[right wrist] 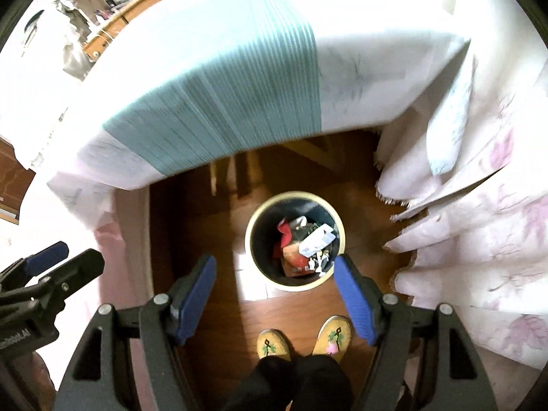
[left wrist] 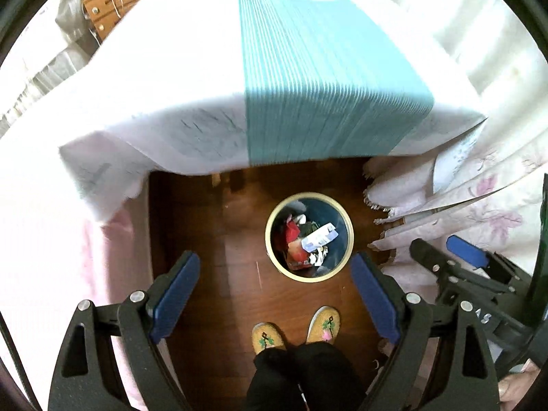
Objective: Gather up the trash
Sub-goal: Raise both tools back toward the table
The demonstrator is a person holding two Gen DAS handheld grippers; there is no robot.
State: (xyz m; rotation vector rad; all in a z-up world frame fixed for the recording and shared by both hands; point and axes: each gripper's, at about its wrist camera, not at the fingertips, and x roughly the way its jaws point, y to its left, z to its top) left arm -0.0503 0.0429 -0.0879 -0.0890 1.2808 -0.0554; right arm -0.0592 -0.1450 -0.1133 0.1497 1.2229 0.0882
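Observation:
A round bin [left wrist: 345, 212] with a cream rim and dark inside stands on the wooden floor. It holds trash [left wrist: 310, 238]: red wrappers, a white carton, crumpled paper. It also shows in the right wrist view [right wrist: 253, 221] with the same trash [right wrist: 304, 245]. My left gripper [left wrist: 275, 275] is open and empty, high above the bin's near side. My right gripper [right wrist: 275, 274] is open and empty, also high above the bin. Each gripper shows at the edge of the other's view, the right one [left wrist: 455, 250] and the left one [right wrist: 65, 257].
A table under a white cloth [left wrist: 178, 78] with a teal runner [left wrist: 308, 78] stands beyond the bin. Floral drapes [left wrist: 486, 205] hang at the right. The person's yellow slippers [left wrist: 296, 330] stand just before the bin. A wooden cabinet [left wrist: 113, 3] is far left.

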